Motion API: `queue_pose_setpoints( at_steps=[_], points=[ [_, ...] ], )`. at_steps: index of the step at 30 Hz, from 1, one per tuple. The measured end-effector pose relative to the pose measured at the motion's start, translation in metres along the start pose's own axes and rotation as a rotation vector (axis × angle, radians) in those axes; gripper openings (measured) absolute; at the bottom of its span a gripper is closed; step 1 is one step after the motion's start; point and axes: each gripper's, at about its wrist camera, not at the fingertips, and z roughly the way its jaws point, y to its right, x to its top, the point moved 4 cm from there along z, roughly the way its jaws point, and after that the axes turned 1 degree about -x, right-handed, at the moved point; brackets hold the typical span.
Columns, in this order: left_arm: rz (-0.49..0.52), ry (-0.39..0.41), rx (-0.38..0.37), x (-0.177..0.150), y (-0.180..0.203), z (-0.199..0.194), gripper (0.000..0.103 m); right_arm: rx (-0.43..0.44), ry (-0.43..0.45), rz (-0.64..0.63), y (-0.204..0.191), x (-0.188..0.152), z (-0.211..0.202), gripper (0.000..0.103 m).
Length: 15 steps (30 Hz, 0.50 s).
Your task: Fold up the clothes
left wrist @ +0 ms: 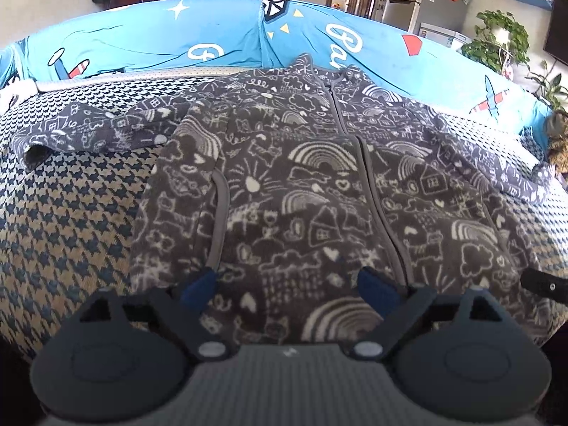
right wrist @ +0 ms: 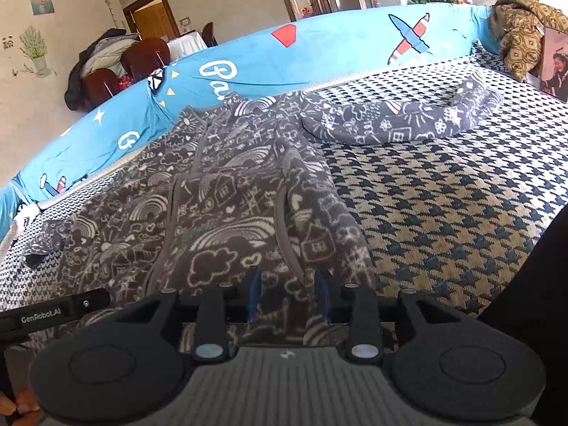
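A dark grey fleece jacket [left wrist: 301, 184] with white doodle print and a front zip lies spread flat on a houndstooth sofa cover [left wrist: 71, 213]. Its sleeves stretch out to both sides. My left gripper [left wrist: 287, 284] is open, its blue pads over the jacket's near hem, left of the zip. In the right wrist view the same jacket [right wrist: 220, 220] runs away from me, one sleeve [right wrist: 401, 122] stretched to the right. My right gripper [right wrist: 288, 293] stands open just above the hem near the jacket's right edge, with nothing between its fingers.
A blue printed cushion back [left wrist: 142, 42] borders the far side of the seat. A patterned brown cushion [right wrist: 522, 35] and a phone [right wrist: 553, 64] sit at the right end. Bare houndstooth cover [right wrist: 443, 213] lies right of the jacket. Chairs, a fridge and plants stand beyond.
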Motion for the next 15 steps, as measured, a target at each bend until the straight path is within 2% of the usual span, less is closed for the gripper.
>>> queue_pose_setpoints(
  at_steps=[2,9,15],
  points=[
    [-0.012,0.003,-0.003,0.003,-0.001,-0.002,0.097,0.037,0.004,-0.011,-0.004,0.004,-0.001,0.034],
    [-0.049,-0.009,-0.016,0.019,-0.003,0.008,0.098,0.118,0.001,-0.087,-0.021,0.021,0.014,0.034],
    [-0.041,-0.017,-0.008,0.031,-0.005,0.024,0.099,0.152,-0.022,-0.072,-0.02,0.04,0.038,0.038]
  ],
)
